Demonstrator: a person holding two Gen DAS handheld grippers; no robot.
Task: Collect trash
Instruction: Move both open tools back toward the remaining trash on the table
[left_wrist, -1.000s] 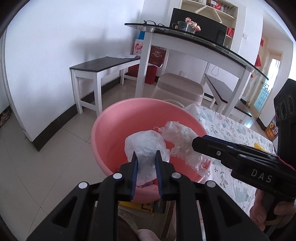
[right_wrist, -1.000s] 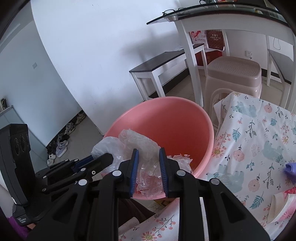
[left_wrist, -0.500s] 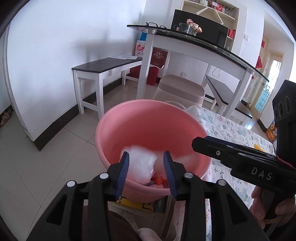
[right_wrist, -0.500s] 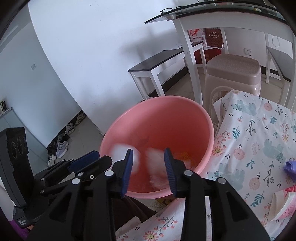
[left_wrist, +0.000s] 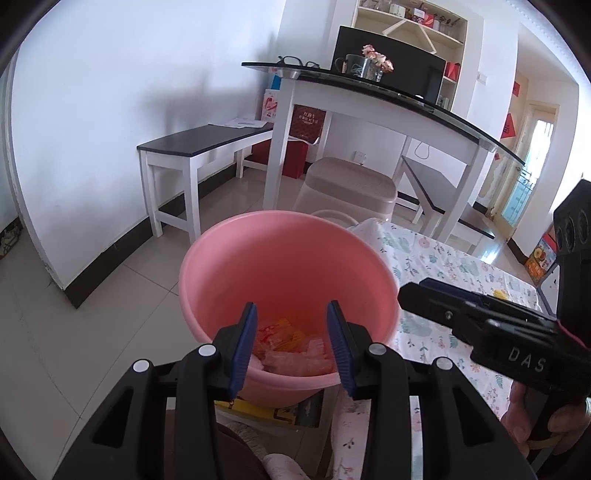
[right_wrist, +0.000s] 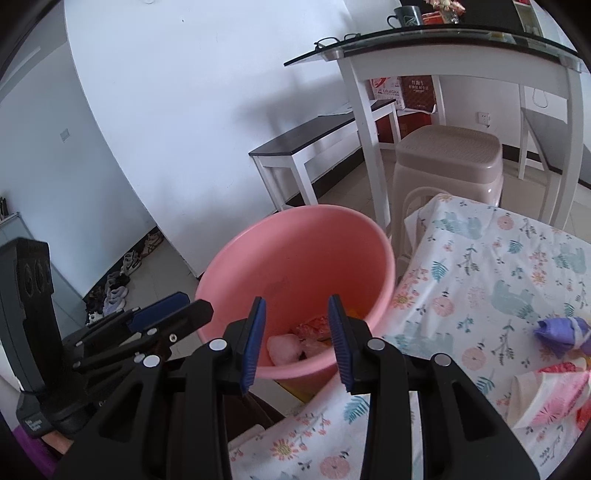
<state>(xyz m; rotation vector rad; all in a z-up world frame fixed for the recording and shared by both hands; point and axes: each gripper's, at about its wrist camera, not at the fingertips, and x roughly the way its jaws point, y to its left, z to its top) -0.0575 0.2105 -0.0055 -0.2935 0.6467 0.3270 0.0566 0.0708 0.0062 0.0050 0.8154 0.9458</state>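
A pink basin (left_wrist: 288, 258) stands just ahead of both grippers, beside the floral tablecloth (right_wrist: 480, 280). Crumpled clear plastic (left_wrist: 295, 360) and red and orange wrappers (left_wrist: 284, 330) lie at its bottom. My left gripper (left_wrist: 291, 321) hovers over the basin's near rim, open, with nothing between its blue pads. My right gripper (right_wrist: 296, 314) hangs open over the same rim, also empty; below it lie a whitish plastic lump (right_wrist: 282, 349) and a red wrapper (right_wrist: 314, 328). A purple wrapper (right_wrist: 561, 330) and a pink-and-white package (right_wrist: 554, 391) lie on the cloth at the right.
A beige plastic stool (left_wrist: 351, 188) stands behind the basin, under a tall white table with a glass top (left_wrist: 369, 96). A dark-topped white bench (left_wrist: 199, 147) runs along the wall. A yellow box (left_wrist: 255, 406) sits under the basin. A small yellow item (left_wrist: 498, 293) lies on the cloth.
Both grippers opened and let go of the clear plastic bags they held, and the bags dropped to the bottom of the basin. The right gripper lifted slightly.
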